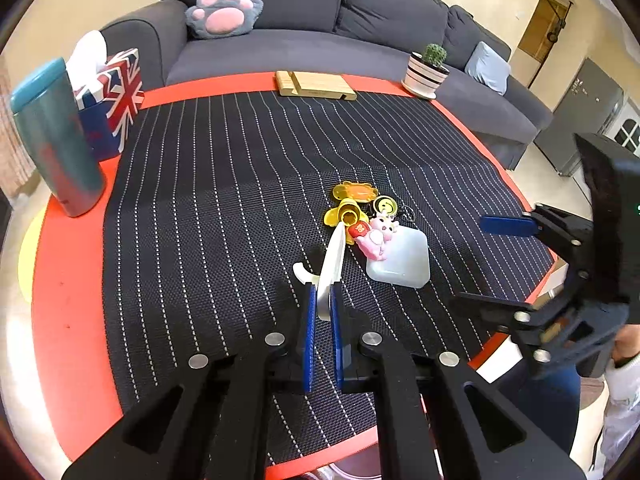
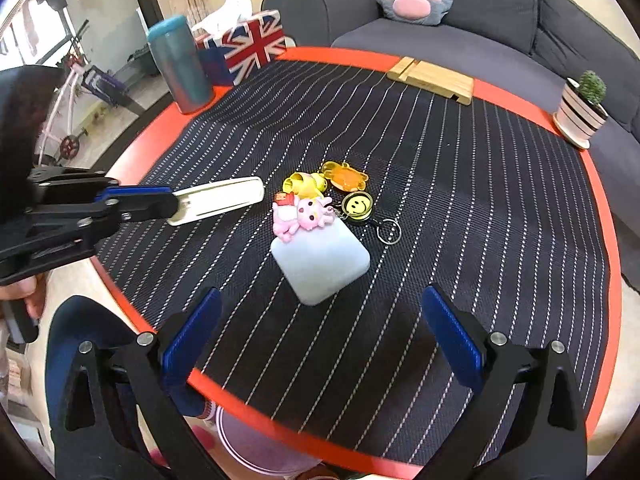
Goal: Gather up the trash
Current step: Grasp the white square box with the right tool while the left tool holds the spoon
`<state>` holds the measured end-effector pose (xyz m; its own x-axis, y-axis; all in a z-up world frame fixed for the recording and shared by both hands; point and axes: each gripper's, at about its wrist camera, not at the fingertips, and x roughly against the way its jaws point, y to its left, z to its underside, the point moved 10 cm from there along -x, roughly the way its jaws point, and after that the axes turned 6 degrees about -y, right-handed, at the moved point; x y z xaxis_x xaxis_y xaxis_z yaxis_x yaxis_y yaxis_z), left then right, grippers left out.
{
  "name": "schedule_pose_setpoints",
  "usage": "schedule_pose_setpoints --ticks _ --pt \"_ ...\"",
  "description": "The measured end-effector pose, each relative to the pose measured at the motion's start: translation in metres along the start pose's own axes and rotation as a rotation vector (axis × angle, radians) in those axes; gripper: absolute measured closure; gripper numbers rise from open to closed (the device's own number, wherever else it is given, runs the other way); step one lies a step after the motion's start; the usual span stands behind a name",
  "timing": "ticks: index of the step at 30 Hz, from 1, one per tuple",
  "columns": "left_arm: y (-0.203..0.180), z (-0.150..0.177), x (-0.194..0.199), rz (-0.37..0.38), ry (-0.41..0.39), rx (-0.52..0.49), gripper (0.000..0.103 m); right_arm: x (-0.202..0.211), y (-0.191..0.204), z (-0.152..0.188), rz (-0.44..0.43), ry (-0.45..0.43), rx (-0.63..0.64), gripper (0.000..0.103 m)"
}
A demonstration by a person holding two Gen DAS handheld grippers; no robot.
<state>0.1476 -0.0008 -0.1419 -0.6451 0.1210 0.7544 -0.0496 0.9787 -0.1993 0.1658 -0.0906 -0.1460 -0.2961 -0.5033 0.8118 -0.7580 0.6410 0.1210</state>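
Left gripper [image 1: 323,312] clamped on a white plastic strip [image 1: 333,266] lifted over the striped mat [image 1: 224,184], right gripper [image 2: 320,344] spread wide, empty, near the pale square pouch [image 2: 320,260] and keychain charms [image 2: 316,196].

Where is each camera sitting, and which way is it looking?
Left wrist: rides the left gripper, looking down across the table toward the sofa; its fingers pinch a white clip.
Right wrist: rides the right gripper, jaws open, looking down at the pale blue case; a hand shows at the left edge.
Both see the case, the keychains and each other's gripper.
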Motion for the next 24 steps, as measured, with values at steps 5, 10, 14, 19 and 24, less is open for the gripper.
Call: schedule_pose_setpoints --ticks 5,10,14,19,24 --pt "0.002 -0.001 0.001 0.007 -0.006 0.007 0.096 -0.021 0.000 -0.003 0.013 0.041 -0.001 0.005" --pt "0.006 0.001 0.000 0.010 -0.007 0.019 0.096 -0.040 0.000 -0.006 0.041 0.064 -0.016 0.005" --pt "0.009 0.004 0.000 0.012 -0.007 0.029 0.096 -0.051 0.001 -0.006 0.053 0.076 -0.021 0.005" --pt "0.012 0.006 -0.001 0.015 -0.007 0.037 0.096 -0.057 0.000 -0.005 0.069 0.089 -0.022 0.027" --pt "0.014 0.009 -0.001 0.018 -0.007 0.040 0.096 -0.056 0.001 -0.005 0.061 0.081 -0.023 0.032"
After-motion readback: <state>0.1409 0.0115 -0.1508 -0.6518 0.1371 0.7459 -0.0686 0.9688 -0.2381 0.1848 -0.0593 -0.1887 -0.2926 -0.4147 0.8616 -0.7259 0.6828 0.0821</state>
